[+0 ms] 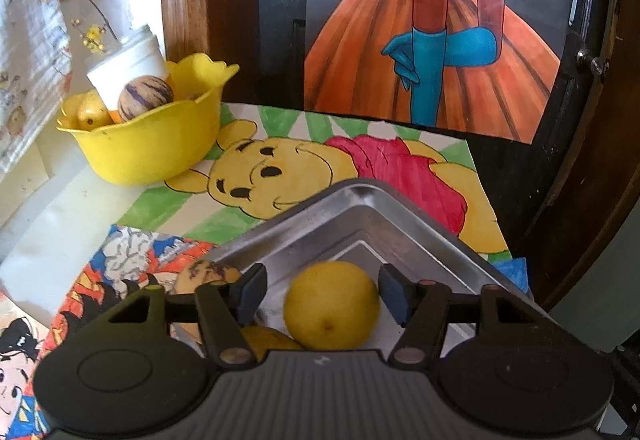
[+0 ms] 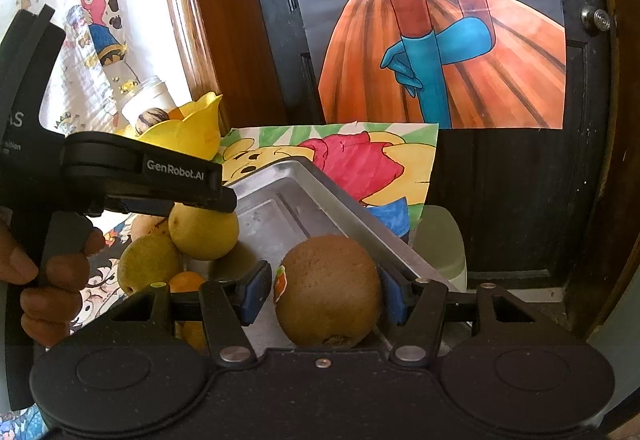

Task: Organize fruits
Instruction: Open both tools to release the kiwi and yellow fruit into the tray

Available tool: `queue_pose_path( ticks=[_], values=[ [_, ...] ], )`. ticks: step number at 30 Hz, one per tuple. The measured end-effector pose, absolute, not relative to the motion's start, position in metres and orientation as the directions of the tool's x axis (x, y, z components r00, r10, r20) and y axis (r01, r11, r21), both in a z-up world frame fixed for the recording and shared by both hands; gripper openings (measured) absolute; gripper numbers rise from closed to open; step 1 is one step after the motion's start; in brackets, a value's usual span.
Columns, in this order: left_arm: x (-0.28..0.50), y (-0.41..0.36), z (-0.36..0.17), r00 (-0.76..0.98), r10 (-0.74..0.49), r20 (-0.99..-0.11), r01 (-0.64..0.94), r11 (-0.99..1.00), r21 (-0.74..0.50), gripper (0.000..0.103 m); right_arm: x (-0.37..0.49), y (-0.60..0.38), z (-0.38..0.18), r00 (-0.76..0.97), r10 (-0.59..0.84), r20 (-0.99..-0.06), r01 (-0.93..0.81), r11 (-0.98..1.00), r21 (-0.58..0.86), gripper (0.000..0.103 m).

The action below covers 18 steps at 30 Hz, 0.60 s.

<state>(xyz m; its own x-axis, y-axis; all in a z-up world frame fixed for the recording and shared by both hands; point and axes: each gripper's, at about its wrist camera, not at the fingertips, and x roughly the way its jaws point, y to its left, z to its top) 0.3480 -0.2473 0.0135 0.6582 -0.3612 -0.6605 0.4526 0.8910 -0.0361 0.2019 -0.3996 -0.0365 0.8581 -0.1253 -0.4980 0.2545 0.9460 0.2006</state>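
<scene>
A yellow lemon [image 1: 332,306] lies on the metal tray [image 1: 352,199] between the fingers of my left gripper [image 1: 323,296]. The jaws stand open, with a gap on the lemon's left side. In the right wrist view the left gripper [image 2: 224,201] hangs just over that lemon [image 2: 204,232], with a person's hand on its handle. My right gripper [image 2: 323,294] is shut on a brown kiwi [image 2: 328,292] with a sticker, above the tray's near part [image 2: 280,215]. More fruit lies by the lemon: a greenish pear [image 2: 148,268], an orange [image 2: 186,280] and a striped pale fruit [image 1: 208,274].
A yellow bowl [image 1: 152,143] stands at the back left with a striped fruit [image 1: 145,97], a yellow fruit [image 1: 92,111] and a white jar [image 1: 132,67] in it. Cartoon drawings cover the table. A dark door with a poster [image 1: 432,39] closes off the back.
</scene>
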Motion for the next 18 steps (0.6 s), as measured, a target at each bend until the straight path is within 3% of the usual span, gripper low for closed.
queue_pose_path(
  ticks=[12,18],
  values=[
    [0.335,-0.23,0.032,0.713,-0.332,-0.617,0.409,0.912,-0.018,0.091,0.193,-0.393,-0.02,0.876,-0.133,-0.464,0.245,0.951,0.19,0.071],
    [0.326,-0.215,0.04,0.749,-0.299,-0.592,0.361,0.932,-0.014,0.102,0.185,-0.39,-0.01,0.887,-0.144,-0.439,0.246,0.951,0.186,0.082]
  ],
)
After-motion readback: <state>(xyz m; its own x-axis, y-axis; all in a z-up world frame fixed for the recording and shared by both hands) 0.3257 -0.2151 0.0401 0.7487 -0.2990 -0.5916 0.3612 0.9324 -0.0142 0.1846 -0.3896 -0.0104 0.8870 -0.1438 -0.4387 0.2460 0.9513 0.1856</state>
